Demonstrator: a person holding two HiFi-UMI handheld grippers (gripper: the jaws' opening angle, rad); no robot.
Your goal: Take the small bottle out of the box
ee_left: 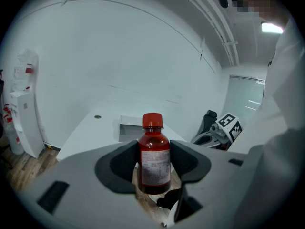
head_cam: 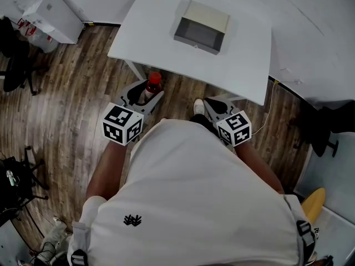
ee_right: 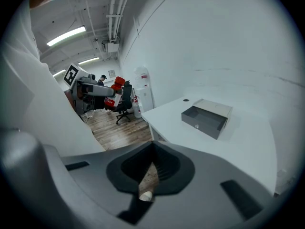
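A small dark-red bottle (head_cam: 152, 85) with a red cap and a pale label stands upright between the pads of my left gripper (head_cam: 145, 93), which is shut on its body. In the left gripper view the bottle (ee_left: 154, 156) fills the gap between the jaws. Both grippers are held close to the person's body, over the wooden floor and short of the white table (head_cam: 244, 65). The grey box (head_cam: 201, 26) sits on that table with its open side towards me and also shows in the right gripper view (ee_right: 207, 117). My right gripper (head_cam: 213, 107) is shut with nothing in it.
A white cabinet (head_cam: 52, 13) stands at the far left, with black chairs (head_cam: 16, 65) beside it. A water dispenser (ee_right: 143, 92) and a black chair (ee_right: 125, 104) stand past the table's left end. Another black chair (head_cam: 321, 129) is at the right.
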